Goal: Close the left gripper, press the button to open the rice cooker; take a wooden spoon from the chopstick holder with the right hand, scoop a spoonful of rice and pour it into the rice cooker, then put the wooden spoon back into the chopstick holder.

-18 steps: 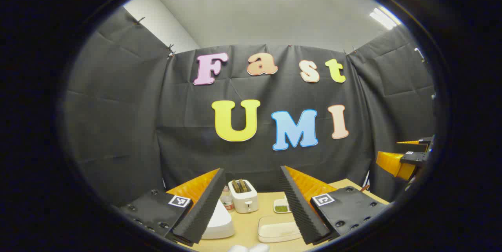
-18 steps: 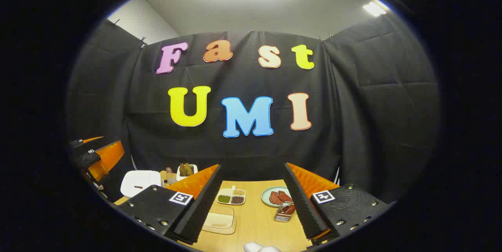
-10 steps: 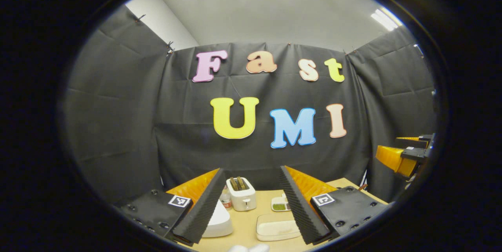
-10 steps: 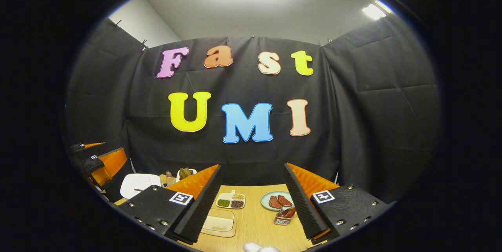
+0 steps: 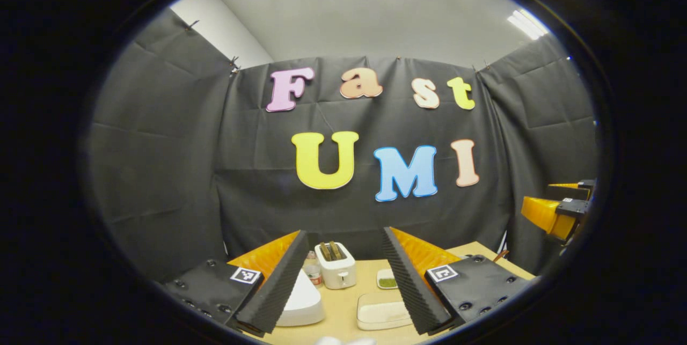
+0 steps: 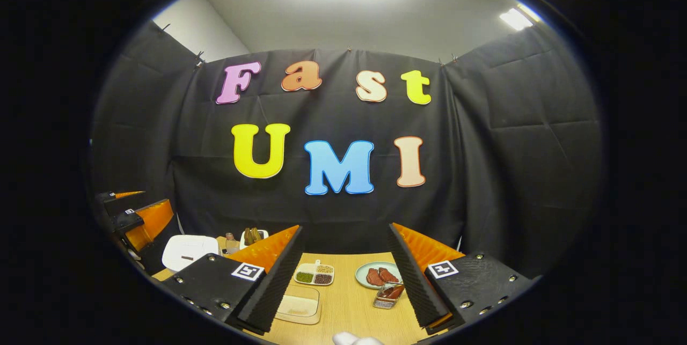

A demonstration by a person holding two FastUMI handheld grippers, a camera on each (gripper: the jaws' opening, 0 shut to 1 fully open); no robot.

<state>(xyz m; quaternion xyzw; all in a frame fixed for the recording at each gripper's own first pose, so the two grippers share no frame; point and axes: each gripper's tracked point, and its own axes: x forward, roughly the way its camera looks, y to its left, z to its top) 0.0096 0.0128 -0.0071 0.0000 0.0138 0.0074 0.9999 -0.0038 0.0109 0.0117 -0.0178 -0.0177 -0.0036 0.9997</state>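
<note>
So both grippers are up off the counter, pointed at the back wall, neither one touching anything. Left gripper has its fingers spread wide with nothing between them, and the right gripper is the same deal: wide apart, empty.

In the left gripper view the white rice cooker sits low on the counter, partly tucked behind the left finger, lid down. Just behind it is a small bottle, then a white toaster with bread in the slots. A shallow container, probably the rice, lies near the right finger, with a small divided dish behind it.

In the right gripper view the rice cooker is off to the left, right next to the left gripper. There's also a plate with meat and a small metal rack just in front of it.
</note>
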